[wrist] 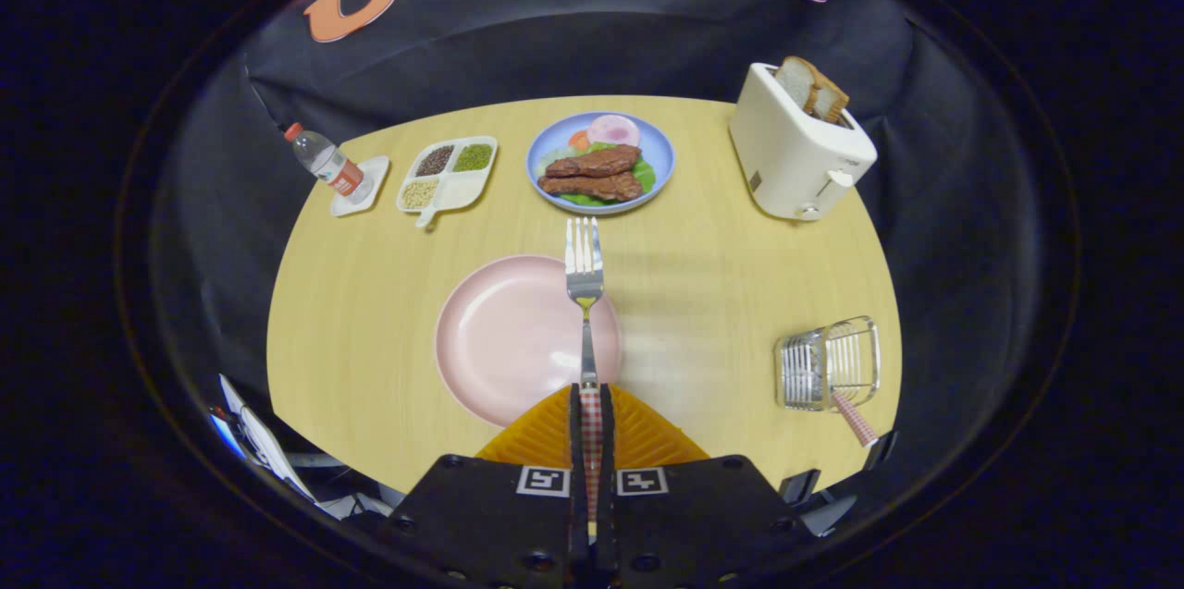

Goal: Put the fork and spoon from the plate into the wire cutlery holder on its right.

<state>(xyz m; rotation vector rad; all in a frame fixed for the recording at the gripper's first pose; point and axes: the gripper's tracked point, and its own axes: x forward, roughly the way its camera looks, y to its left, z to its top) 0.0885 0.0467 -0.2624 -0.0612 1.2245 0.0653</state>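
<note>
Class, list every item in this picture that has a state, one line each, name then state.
gripper: shut on the fork's handle
fork: held, tines pointing ahead over the pink plate's edge
pink plate: empty
wire cutlery holder: upright, one checked handle in it
toaster: bread slices up
water bottle: capped

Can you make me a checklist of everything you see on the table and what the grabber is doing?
Surface: round wooden table, no spills seen.
Job's things: fork held up over the pink plate; plate bare; a checked handle, likely the spoon's, sticks out of the wire holder, to the right of the plate.
Clutter: food plate, divided tray, bottle on a coaster, toaster with bread.
Gripper: shut on the fork's handle, tines pointing forward.
Cables: nothing seen.
Surroundings: black cloth wall behind the table.
</note>
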